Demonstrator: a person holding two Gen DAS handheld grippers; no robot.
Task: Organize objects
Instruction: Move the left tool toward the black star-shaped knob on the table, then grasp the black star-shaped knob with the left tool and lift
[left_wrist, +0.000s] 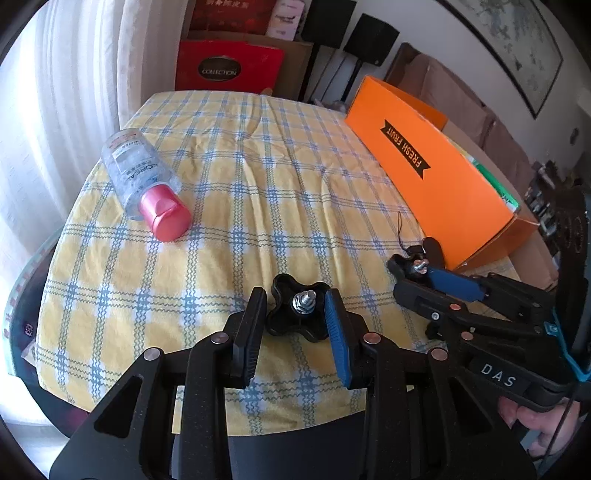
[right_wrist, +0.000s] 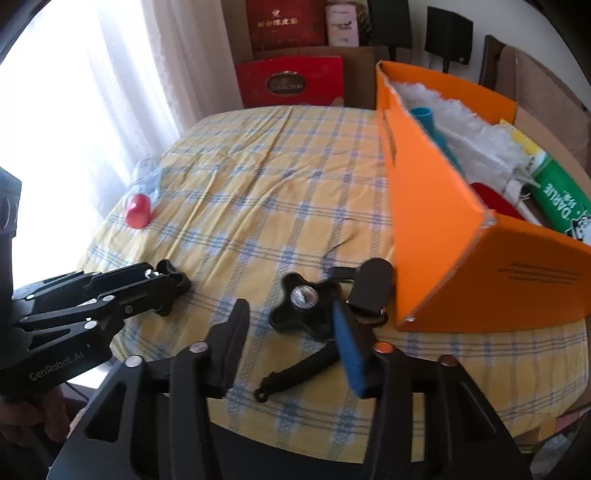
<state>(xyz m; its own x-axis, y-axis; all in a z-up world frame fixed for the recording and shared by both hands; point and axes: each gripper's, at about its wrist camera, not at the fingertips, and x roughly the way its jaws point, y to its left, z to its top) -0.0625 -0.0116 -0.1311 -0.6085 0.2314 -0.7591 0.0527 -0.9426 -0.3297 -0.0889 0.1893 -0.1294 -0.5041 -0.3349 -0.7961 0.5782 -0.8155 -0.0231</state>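
Beside the orange box, off its near corner on the yellow-and-blue checked tablecloth, both grippers are at work on small hardware. The left gripper is farther from the box and pinches a black star knob. Its black pad and its blue pad press the knob's lobes from either side, and the knob's threaded bolt points up between them.

Closer to the box, the right gripper stands spread around a second star knob. The blue pad is at the knob's box-side edge. A strip of cloth shows between the black finger and the knob's far edge, so the knob sits between the fingers unpinched and rests on the cloth.

A black oval tag lies between this knob and the near corner of the box, just beside both. A black strap lies on the cloth under the blue finger, on the side away from the box.

Well away from the box, across the cloth near the curtain, a clear bottle with a pink cap lies on its side.

Inside the box are white fluffy material, a teal tube, something red and a green package.
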